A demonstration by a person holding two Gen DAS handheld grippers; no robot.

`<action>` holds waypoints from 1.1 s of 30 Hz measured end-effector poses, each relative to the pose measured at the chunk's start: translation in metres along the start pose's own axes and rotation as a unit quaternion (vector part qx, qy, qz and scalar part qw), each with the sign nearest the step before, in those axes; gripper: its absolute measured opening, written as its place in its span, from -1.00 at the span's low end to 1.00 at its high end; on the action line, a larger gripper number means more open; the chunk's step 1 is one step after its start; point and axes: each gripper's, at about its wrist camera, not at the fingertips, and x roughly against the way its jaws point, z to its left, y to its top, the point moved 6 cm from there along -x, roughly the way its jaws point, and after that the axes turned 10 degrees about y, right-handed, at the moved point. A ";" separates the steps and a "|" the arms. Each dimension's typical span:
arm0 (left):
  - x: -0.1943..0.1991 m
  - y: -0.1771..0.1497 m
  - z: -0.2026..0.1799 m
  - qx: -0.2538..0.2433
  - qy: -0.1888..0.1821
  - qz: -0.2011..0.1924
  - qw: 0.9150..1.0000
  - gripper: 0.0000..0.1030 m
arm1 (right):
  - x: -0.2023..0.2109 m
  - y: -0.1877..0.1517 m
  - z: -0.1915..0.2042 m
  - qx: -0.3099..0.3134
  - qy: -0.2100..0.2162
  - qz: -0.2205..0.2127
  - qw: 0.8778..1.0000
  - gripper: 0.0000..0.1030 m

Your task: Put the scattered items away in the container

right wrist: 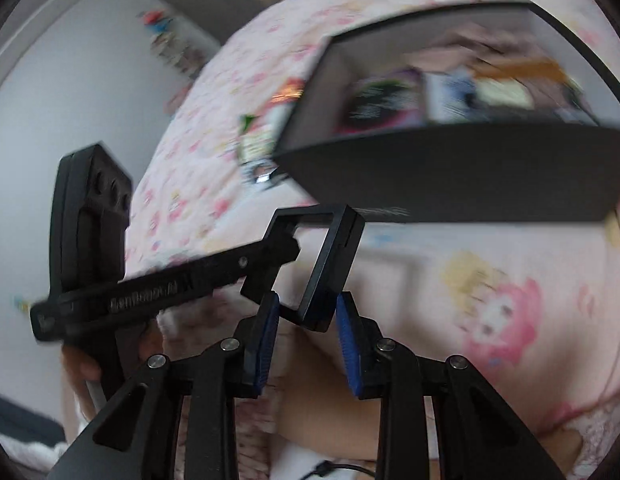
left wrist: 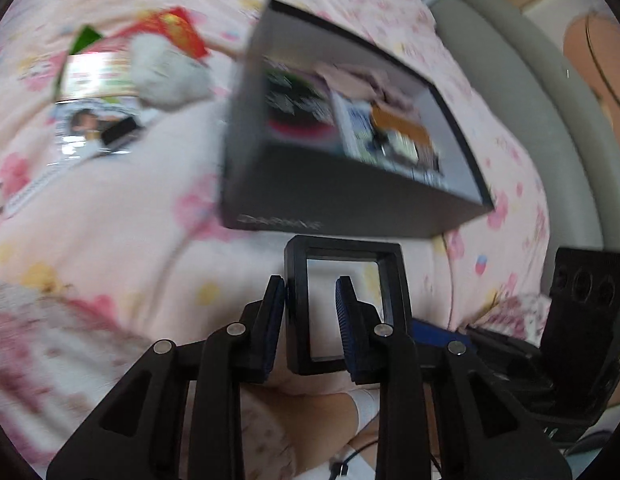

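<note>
The left gripper's (left wrist: 310,300) jaws clamp a black frame (left wrist: 346,304), the right gripper (right wrist: 308,312) hangs empty beside it; the box (left wrist: 350,196) holds several items, while packets (left wrist: 98,76) remain on the bed (left wrist: 110,220).

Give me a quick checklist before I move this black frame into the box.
1. Left gripper holds the black frame: ok, it is clamped on one edge.
2. Right gripper holds it too: cannot tell, a corner sits between its fingers with a gap on one side.
3. Black box open on top: ok.
4. Free room inside: cannot tell, the boxed packets are blurred.
5. Bedspread tidied: not ok, the white plush and loose packets lie beside the box.
</note>
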 end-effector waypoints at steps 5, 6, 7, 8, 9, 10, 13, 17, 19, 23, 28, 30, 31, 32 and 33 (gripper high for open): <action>-0.039 -0.001 -0.002 -0.032 0.046 0.020 0.998 -0.52 | -0.014 0.000 -0.050 -0.041 -0.019 0.020 0.999 -0.49; -0.043 -0.001 0.000 -0.025 0.046 0.026 0.998 -0.52 | -0.015 -0.003 -0.058 -0.054 -0.022 0.018 0.998 -0.49; -0.043 -0.002 0.001 -0.021 0.046 0.025 0.998 -0.51 | -0.016 -0.003 -0.062 -0.064 -0.026 0.018 0.997 -0.49; -0.043 -0.002 0.003 -0.022 0.047 0.020 0.998 -0.51 | -0.017 -0.002 -0.063 -0.070 -0.025 0.015 0.997 -0.49; -0.040 -0.002 0.003 -0.024 0.049 0.011 0.998 -0.51 | -0.018 0.000 -0.062 -0.068 -0.021 0.012 0.997 -0.49; -0.039 -0.002 0.003 -0.026 0.049 0.007 0.998 -0.51 | -0.019 0.003 -0.059 -0.061 -0.024 0.008 0.998 -0.49; -0.036 -0.001 0.004 -0.025 0.039 0.004 0.999 -0.51 | -0.023 0.007 -0.052 -0.039 -0.049 -0.004 0.998 -0.49; -0.040 -0.003 0.007 -0.025 0.041 0.015 0.999 -0.49 | -0.035 0.009 -0.040 -0.022 -0.041 0.001 0.999 -0.64; -0.042 -0.005 0.005 -0.032 0.034 0.022 0.999 -0.49 | -0.038 0.000 -0.044 -0.012 -0.039 0.007 0.999 -0.66; -0.035 -0.008 0.002 -0.045 -0.002 0.021 0.999 -0.43 | -0.034 0.000 -0.048 -0.004 -0.054 -0.005 0.999 -0.72; -0.028 -0.005 0.014 -0.029 0.016 0.007 0.999 -0.43 | -0.032 0.003 -0.052 -0.015 -0.065 -0.020 0.998 -0.72; -0.028 -0.005 0.018 -0.026 0.023 0.010 0.999 -0.43 | -0.039 -0.001 -0.055 -0.027 -0.053 0.001 0.998 -0.72; -0.028 -0.006 0.019 -0.030 0.023 0.014 0.999 -0.43 | -0.043 -0.002 -0.053 -0.027 -0.049 0.007 0.998 -0.72; -0.030 -0.004 0.014 -0.036 0.015 0.017 0.999 -0.44 | -0.038 -0.007 -0.055 -0.021 -0.044 0.008 0.999 -0.72; -0.028 -0.004 0.009 -0.044 0.008 0.014 0.999 -0.41 | -0.036 -0.007 -0.051 -0.012 -0.037 0.003 0.999 -0.71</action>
